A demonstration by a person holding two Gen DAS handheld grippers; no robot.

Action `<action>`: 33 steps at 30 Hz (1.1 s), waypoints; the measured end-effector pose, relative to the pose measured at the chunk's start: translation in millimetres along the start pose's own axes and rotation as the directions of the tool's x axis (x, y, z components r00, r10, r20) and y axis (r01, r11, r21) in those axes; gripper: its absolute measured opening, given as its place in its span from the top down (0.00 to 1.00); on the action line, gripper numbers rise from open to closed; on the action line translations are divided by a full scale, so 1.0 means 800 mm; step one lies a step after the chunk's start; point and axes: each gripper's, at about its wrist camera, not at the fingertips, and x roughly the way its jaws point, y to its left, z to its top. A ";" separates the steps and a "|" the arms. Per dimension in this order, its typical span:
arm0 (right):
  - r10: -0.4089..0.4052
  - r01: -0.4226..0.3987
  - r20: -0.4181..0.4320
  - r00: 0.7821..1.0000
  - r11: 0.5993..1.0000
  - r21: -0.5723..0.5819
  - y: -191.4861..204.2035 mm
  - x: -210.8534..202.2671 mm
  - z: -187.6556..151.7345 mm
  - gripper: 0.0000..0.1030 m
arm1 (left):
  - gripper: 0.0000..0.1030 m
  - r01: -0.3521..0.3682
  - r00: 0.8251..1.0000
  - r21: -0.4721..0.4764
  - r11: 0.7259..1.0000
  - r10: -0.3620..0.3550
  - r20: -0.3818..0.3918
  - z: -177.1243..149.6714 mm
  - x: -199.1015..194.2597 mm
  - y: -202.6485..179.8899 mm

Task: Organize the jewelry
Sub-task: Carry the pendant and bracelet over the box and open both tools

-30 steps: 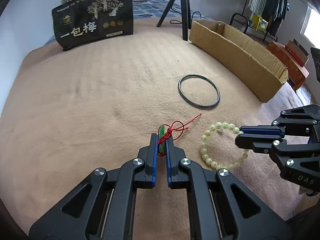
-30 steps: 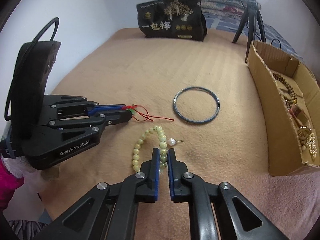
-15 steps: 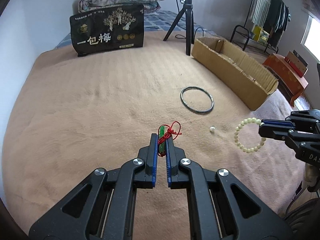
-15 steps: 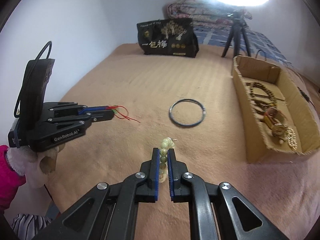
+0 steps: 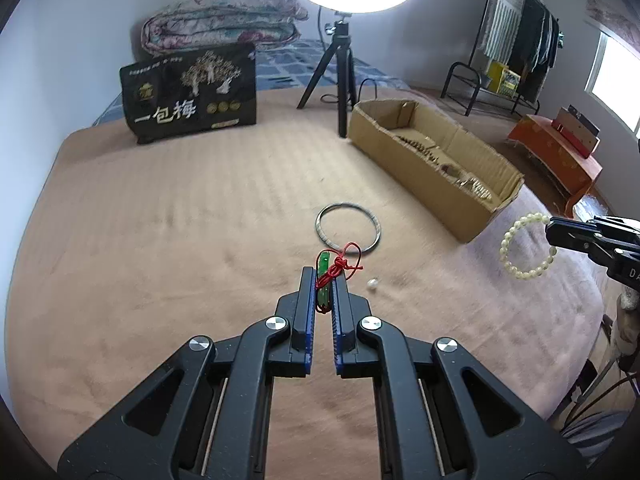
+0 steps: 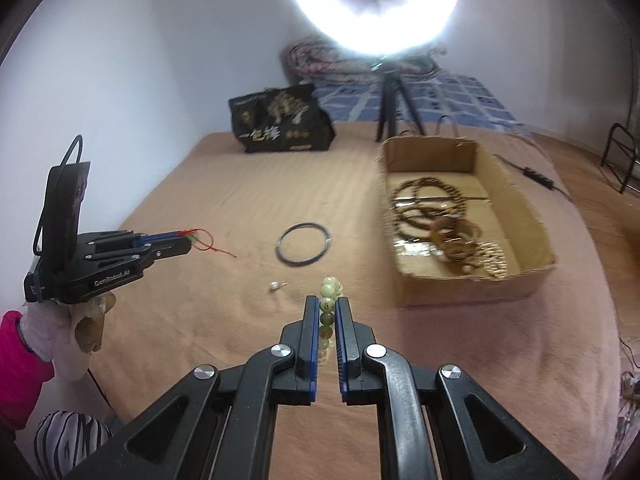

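Observation:
My left gripper (image 5: 323, 276) is shut on a green pendant (image 5: 322, 270) with a red cord (image 5: 347, 263), held above the tan blanket; it also shows in the right wrist view (image 6: 191, 237). My right gripper (image 6: 328, 307) is shut on a pale bead bracelet (image 6: 329, 300), which hangs from its fingers in the left wrist view (image 5: 525, 246). A dark bangle (image 5: 347, 229) (image 6: 304, 244) and a small pearl (image 5: 373, 283) (image 6: 274, 286) lie on the blanket. The cardboard box (image 6: 536, 224) (image 5: 460, 200) holds several bead strands and chains.
A black bag (image 5: 188, 98) stands at the back of the bed. A tripod (image 5: 340, 80) with a ring light stands behind the box. A folded quilt (image 5: 220, 20) lies at the far end. The bed edge drops off on the right (image 5: 592, 320).
Both grippers have risen well above the blanket with their pieces. The bracelet has left the blanket, leaving the pearl lying alone. The box interior has come into view.

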 end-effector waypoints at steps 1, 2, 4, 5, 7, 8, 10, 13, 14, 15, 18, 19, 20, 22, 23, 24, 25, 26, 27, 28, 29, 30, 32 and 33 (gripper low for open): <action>-0.006 0.006 0.008 1.000 1.000 0.005 -0.005 -0.006 0.001 0.95 | 0.95 0.007 1.000 0.002 1.000 -0.007 0.006 0.004 -0.001 -0.004; -0.014 0.013 0.016 1.000 1.000 0.009 -0.009 -0.011 0.002 0.95 | 0.95 0.010 1.000 0.005 1.000 -0.010 0.010 0.006 -0.001 -0.007; -0.026 0.026 0.030 0.999 1.000 0.017 -0.018 -0.020 0.003 0.95 | 0.95 0.018 1.000 0.011 1.000 -0.018 0.018 0.013 -0.001 -0.014; -0.032 0.031 0.037 0.999 0.999 0.022 -0.023 -0.024 0.004 0.95 | 0.95 0.021 1.000 0.013 1.000 -0.021 0.021 0.016 -0.001 -0.017; -0.043 0.042 0.050 0.998 0.999 0.033 -0.033 -0.031 0.007 0.95 | 0.95 0.027 0.999 0.021 0.999 -0.028 0.028 0.024 0.001 -0.025; -0.047 0.045 0.054 0.997 0.998 0.037 -0.037 -0.034 0.008 0.95 | 0.95 0.029 0.999 0.025 0.999 -0.030 0.031 0.028 0.002 -0.028; -0.058 0.055 0.061 0.996 0.998 0.042 -0.044 -0.037 0.010 0.95 | 0.95 0.035 0.999 0.031 0.999 -0.037 0.039 0.037 0.004 -0.033; -0.070 0.067 0.074 0.995 0.997 0.049 -0.056 -0.040 0.015 0.95 | 0.95 0.044 0.997 0.041 0.998 -0.046 0.054 0.054 0.010 -0.043; -0.072 0.068 0.076 0.994 0.996 0.050 -0.058 -0.041 0.017 0.95 | 0.95 0.046 0.997 0.044 0.998 -0.048 0.057 0.058 0.011 -0.046; -0.074 0.070 0.080 0.994 0.996 0.051 -0.061 -0.041 0.019 0.95 | 0.95 0.049 0.997 0.047 0.998 -0.052 0.060 0.064 0.013 -0.049; -0.078 0.074 0.090 0.993 0.996 0.051 -0.066 -0.041 0.024 0.95 | 0.95 0.058 0.996 0.060 0.997 -0.062 0.069 0.082 0.024 -0.060; -0.081 0.076 0.094 0.992 0.996 0.049 -0.068 -0.040 0.027 0.95 | 0.95 0.060 0.995 0.064 0.996 -0.065 0.071 0.086 0.027 -0.063; -0.082 0.078 0.096 0.992 0.996 0.048 -0.070 -0.040 0.029 0.95 | 0.95 0.063 0.995 0.068 0.996 -0.068 0.073 0.092 0.032 -0.067; -0.086 0.081 0.102 0.991 0.996 0.047 -0.075 -0.037 0.034 0.95 | 0.95 0.070 0.994 0.073 0.995 -0.075 0.077 0.102 0.042 -0.075; -0.088 0.083 0.103 0.991 0.995 0.047 -0.077 -0.036 0.036 0.95 | 0.95 0.074 0.994 0.074 0.995 -0.080 0.078 0.107 0.047 -0.078; -0.089 0.084 0.105 0.991 0.995 0.048 -0.079 -0.034 0.039 0.95 | 0.95 0.079 0.993 0.074 0.994 -0.085 0.080 0.113 0.053 -0.082; -0.090 0.086 0.106 0.990 0.995 0.048 -0.082 -0.031 0.041 0.95 | 0.95 0.082 0.993 0.074 0.994 -0.088 0.081 0.116 0.057 -0.084; -0.092 0.087 0.106 0.990 0.995 0.048 -0.085 -0.029 0.043 0.95 | 0.95 0.088 0.992 0.073 0.993 -0.094 0.081 0.123 0.064 -0.088; -0.093 0.088 0.106 0.990 0.995 0.049 -0.088 -0.027 0.045 0.95 | 0.95 0.092 0.992 0.073 0.993 -0.098 0.081 0.127 0.069 -0.091; -0.094 0.089 0.106 0.990 0.995 0.050 -0.090 -0.024 0.047 0.95 | 0.95 0.094 0.992 0.073 0.993 -0.100 0.081 0.130 0.074 -0.093; -0.096 0.091 0.105 0.990 0.995 0.049 -0.093 -0.021 0.048 0.95 | 0.95 0.097 0.991 0.073 0.993 -0.103 0.080 0.134 0.079 -0.096; -0.098 0.093 0.103 0.990 0.994 0.048 -0.096 -0.018 0.051 0.95 | 0.95 0.100 0.991 0.072 0.992 -0.106 0.079 0.139 0.084 -0.099; -0.100 0.096 0.102 0.990 0.994 0.047 -0.100 -0.013 0.053 0.95 | 0.95 0.106 0.991 0.072 0.992 -0.111 0.078 0.148 0.095 -0.104; -0.101 0.096 0.102 0.990 0.994 0.048 -0.103 -0.011 0.054 0.95 | 0.95 0.107 0.991 0.072 0.992 -0.113 0.077 0.152 0.099 -0.106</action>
